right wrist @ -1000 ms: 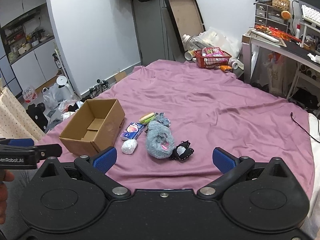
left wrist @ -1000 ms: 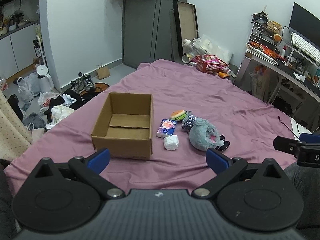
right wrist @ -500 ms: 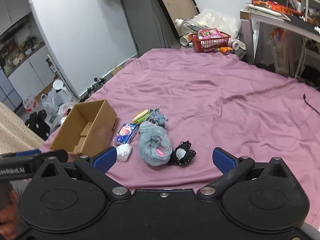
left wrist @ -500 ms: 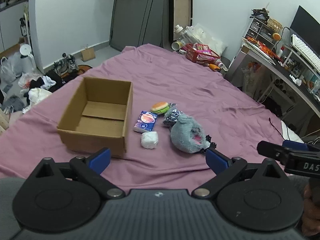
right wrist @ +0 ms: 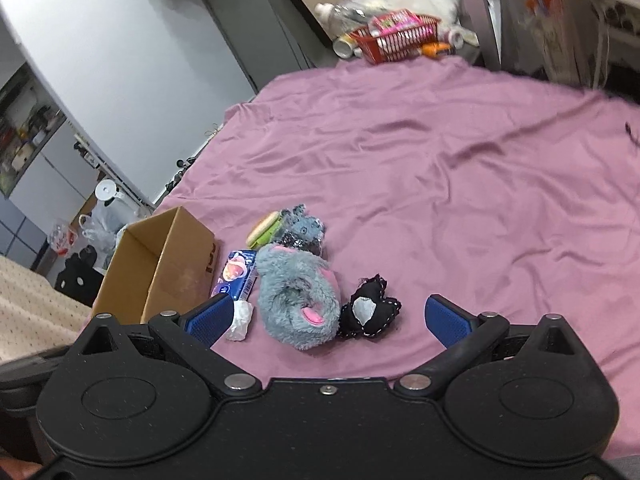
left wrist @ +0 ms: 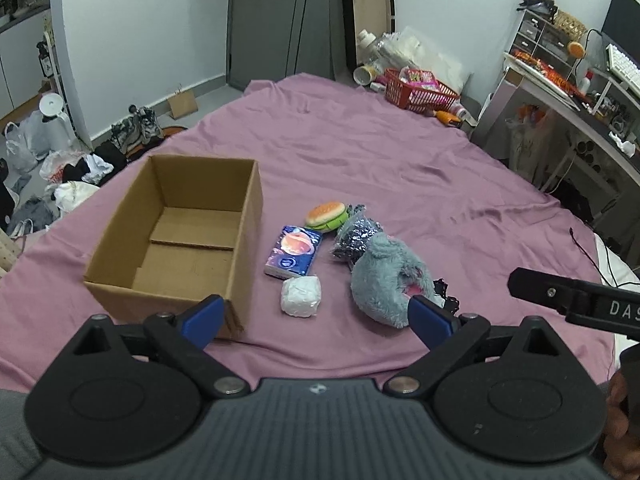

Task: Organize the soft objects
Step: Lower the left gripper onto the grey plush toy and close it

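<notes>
An open, empty cardboard box (left wrist: pixel 176 240) (right wrist: pixel 160 268) sits on the purple bed sheet (left wrist: pixel 380 168). Right of it lie a blue tissue pack (left wrist: pixel 294 251) (right wrist: pixel 236 274), a white wad (left wrist: pixel 301 296) (right wrist: pixel 240 320), a toy burger (left wrist: pixel 326 216) (right wrist: pixel 266 228), a dark sparkly pouch (left wrist: pixel 356 236) (right wrist: pixel 304 230), a grey fluffy plush (left wrist: pixel 386 280) (right wrist: pixel 298 296) and a black lacy piece (right wrist: pixel 368 312). My left gripper (left wrist: pixel 316 322) is open and empty above the white wad's near side. My right gripper (right wrist: pixel 328 320) is open and empty just before the grey plush.
A red basket (left wrist: pixel 420 92) (right wrist: pixel 396 38) and bottles stand at the bed's far end. A desk with shelves (left wrist: pixel 568 92) is on the right. Clothes, bags and shoes litter the floor (left wrist: pixel 72 164) left of the bed. A black cable (left wrist: pixel 592 256) lies at the right edge.
Both grippers have moved forward and down toward the pile of objects, which now looks larger. Both stay open. No object has moved.
</notes>
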The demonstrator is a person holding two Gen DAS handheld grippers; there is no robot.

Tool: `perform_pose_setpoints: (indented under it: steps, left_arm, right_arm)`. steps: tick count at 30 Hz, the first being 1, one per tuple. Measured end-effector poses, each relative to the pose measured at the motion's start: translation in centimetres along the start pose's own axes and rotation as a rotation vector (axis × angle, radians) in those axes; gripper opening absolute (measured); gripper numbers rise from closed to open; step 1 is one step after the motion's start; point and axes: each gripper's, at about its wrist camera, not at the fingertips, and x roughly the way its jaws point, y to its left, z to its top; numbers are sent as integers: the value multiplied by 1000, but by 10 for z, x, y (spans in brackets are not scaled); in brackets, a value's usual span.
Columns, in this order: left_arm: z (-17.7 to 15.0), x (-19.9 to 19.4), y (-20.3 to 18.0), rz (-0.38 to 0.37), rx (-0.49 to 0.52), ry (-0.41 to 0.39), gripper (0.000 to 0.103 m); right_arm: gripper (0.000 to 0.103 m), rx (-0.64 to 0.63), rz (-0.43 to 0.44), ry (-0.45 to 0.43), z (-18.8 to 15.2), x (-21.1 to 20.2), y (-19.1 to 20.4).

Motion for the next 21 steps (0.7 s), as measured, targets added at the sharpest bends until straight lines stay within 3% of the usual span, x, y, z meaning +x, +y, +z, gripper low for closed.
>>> perform_pose_setpoints:
  steps: [10,21]
  left_arm:
    - [3,55,-12,-66,-49,72,80]
    - [-1,98,-21,-74,-117,86,78]
  right_arm:
    - [99,135,38,52,5,38,-23]
    - [97,224,44,128,6,77,-40]
